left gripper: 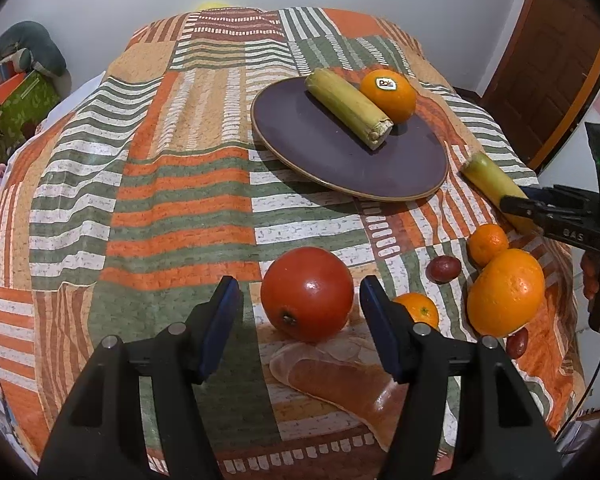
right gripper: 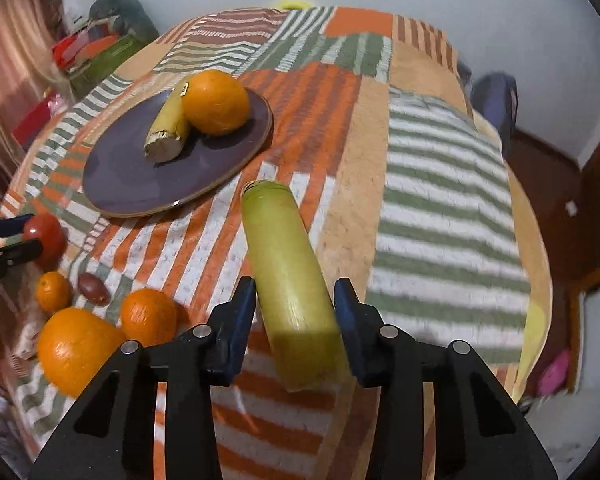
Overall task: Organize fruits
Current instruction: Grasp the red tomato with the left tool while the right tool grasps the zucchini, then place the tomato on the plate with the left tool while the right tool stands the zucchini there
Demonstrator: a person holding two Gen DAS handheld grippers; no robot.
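Note:
A dark purple plate holds a sugarcane piece and an orange with a sticker. My left gripper is open around a red tomato on the cloth, its pads a little apart from it. My right gripper has a second sugarcane piece between its fingers; the pads sit at its sides and it looks gripped. The plate also shows in the right wrist view. The right gripper shows at the right of the left wrist view.
Loose on the striped tablecloth: a large orange, two small mandarins, two dark red dates, and a pale orange peel-like slice. Boxes and clutter stand left; a wooden door stands right.

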